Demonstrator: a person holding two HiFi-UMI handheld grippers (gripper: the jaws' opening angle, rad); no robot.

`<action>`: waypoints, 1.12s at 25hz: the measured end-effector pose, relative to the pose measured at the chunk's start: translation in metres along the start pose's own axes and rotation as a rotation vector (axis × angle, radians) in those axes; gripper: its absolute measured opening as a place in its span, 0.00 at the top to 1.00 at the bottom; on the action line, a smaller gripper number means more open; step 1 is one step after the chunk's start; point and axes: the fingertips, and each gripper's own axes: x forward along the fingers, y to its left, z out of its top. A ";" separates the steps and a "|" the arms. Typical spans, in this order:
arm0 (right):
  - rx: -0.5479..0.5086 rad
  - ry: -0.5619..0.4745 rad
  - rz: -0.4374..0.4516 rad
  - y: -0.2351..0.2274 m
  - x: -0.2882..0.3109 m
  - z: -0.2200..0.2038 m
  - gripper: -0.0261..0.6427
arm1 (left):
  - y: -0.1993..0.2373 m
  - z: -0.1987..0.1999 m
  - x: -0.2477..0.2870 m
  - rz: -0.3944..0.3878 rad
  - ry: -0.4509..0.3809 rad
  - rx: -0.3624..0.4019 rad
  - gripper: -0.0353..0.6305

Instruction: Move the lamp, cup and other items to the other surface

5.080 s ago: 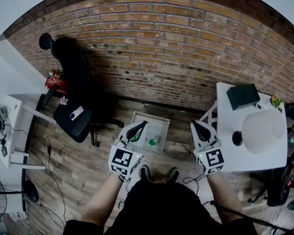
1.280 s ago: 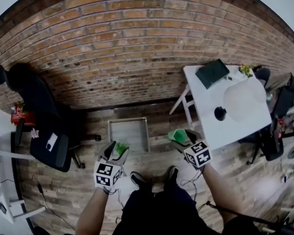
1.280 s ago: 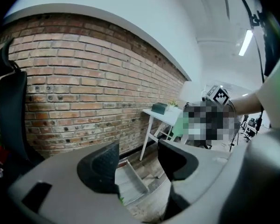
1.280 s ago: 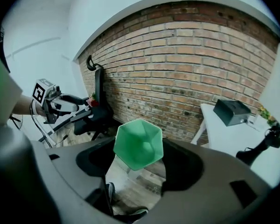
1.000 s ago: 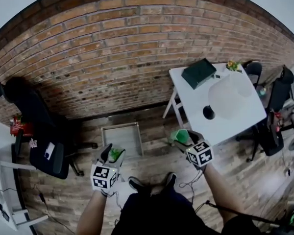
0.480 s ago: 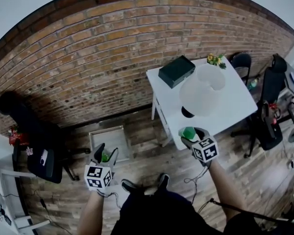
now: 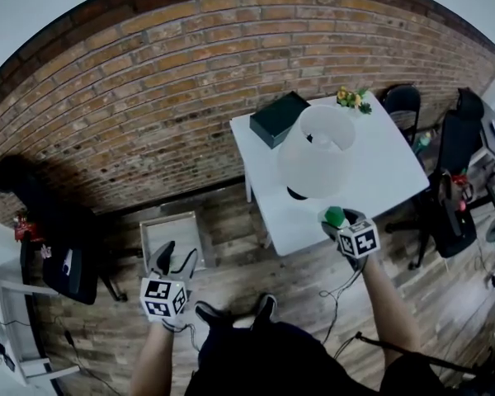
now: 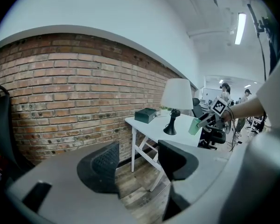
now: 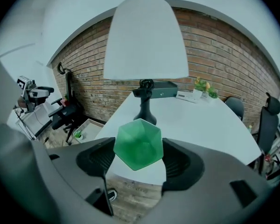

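Head view — the right gripper (image 7: 340,221) was closed on the green cup (image 9: 138,143), one jaw pressing each side, and held it in the air at the near edge of the white table (image 7: 379,163). The cup had not been set down. The lamp (image 7: 317,151) stood on that table with its base (image 7: 297,193) just beyond the cup and its shade overhanging the space between. A dark box (image 7: 279,119) and a small plant (image 7: 351,98) sat at the far edge, well apart from the cup.

Right gripper view — floor showed beneath the cup's lower rim, so it probably hung over the table's edge, not over its middle. Whether it was level could not be told from this angle.

Left gripper view — the left gripper (image 8: 137,164) had its jaws apart with nothing between them. It hung low over the floor near the tray (image 7: 172,233), away from the work.

Judged requirements for the placement:
- Carry the cup further over the table before lowering, since a release at the rim would risk a fall.
- Choose the bare top to the right of the lamp base, keeping the gripper below and clear of the shade.
- Level the cup, lower it until its base sits flat, and only then open the jaws and draw straight back.
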 end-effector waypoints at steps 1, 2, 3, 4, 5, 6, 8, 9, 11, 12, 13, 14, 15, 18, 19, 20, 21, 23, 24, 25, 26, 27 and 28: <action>0.012 0.003 -0.005 -0.011 0.000 -0.003 0.49 | -0.004 0.001 0.002 0.002 0.002 0.001 0.56; 0.025 0.005 -0.010 -0.022 0.000 -0.004 0.49 | -0.008 0.001 0.003 0.006 0.004 0.003 0.56; 0.039 0.009 -0.015 -0.032 0.000 -0.006 0.49 | -0.011 0.001 0.003 0.009 0.007 0.005 0.56; 0.053 0.016 -0.019 -0.042 0.001 -0.009 0.49 | -0.013 0.002 0.004 0.014 0.010 0.006 0.56; 0.065 0.025 -0.020 -0.050 0.001 -0.012 0.49 | -0.015 0.002 0.004 0.018 0.013 0.006 0.56; 0.077 0.036 -0.019 -0.058 0.003 -0.016 0.49 | -0.016 0.002 0.004 0.023 0.016 0.005 0.56; 0.098 0.063 -0.013 -0.071 0.006 -0.022 0.49 | -0.018 0.004 0.005 0.032 0.023 0.002 0.56; 0.107 0.075 -0.010 -0.076 0.008 -0.025 0.49 | -0.019 0.004 0.007 0.034 0.023 0.003 0.57; 0.116 0.089 -0.007 -0.083 0.009 -0.027 0.48 | -0.023 0.005 0.009 0.036 0.024 0.004 0.56; 0.117 0.094 -0.005 -0.086 0.010 -0.028 0.48 | -0.024 0.005 0.010 0.037 0.026 0.003 0.56; 0.117 0.100 -0.004 -0.088 0.012 -0.031 0.48 | -0.026 0.004 0.011 0.038 0.027 0.001 0.56; 0.119 0.107 -0.005 -0.090 0.013 -0.033 0.48 | -0.027 0.004 0.012 0.037 0.026 0.002 0.57; 0.121 0.112 -0.007 -0.092 0.015 -0.035 0.48 | -0.029 0.004 0.013 0.036 0.025 0.003 0.57; 0.139 0.108 -0.011 -0.095 0.018 -0.038 0.48 | -0.032 0.003 0.014 0.034 0.031 0.006 0.57; 0.148 0.098 -0.011 -0.095 0.019 -0.037 0.48 | -0.032 0.002 0.014 0.035 0.035 0.006 0.56; 0.155 0.086 -0.011 -0.095 0.019 -0.037 0.48 | -0.032 0.001 0.014 0.036 0.038 0.005 0.57; 0.157 0.077 -0.013 -0.096 0.020 -0.037 0.48 | -0.031 0.000 0.014 0.038 0.041 0.004 0.57; 0.148 0.063 -0.025 -0.098 0.022 -0.038 0.44 | -0.030 -0.003 0.013 0.043 0.045 0.002 0.57; 0.146 0.054 -0.036 -0.099 0.022 -0.039 0.40 | -0.029 -0.004 0.012 0.046 0.045 0.000 0.57; 0.148 0.040 -0.047 -0.100 0.020 -0.038 0.38 | -0.028 -0.005 0.011 0.048 0.045 -0.002 0.57; 0.154 0.018 -0.057 -0.099 0.016 -0.034 0.37 | -0.027 -0.006 0.010 0.050 0.045 -0.004 0.56; 0.162 -0.010 -0.068 -0.097 0.009 -0.028 0.37 | -0.025 -0.007 0.008 0.051 0.044 -0.007 0.56; 0.170 -0.043 -0.081 -0.095 0.002 -0.022 0.37 | -0.023 -0.008 0.008 0.051 0.044 -0.008 0.57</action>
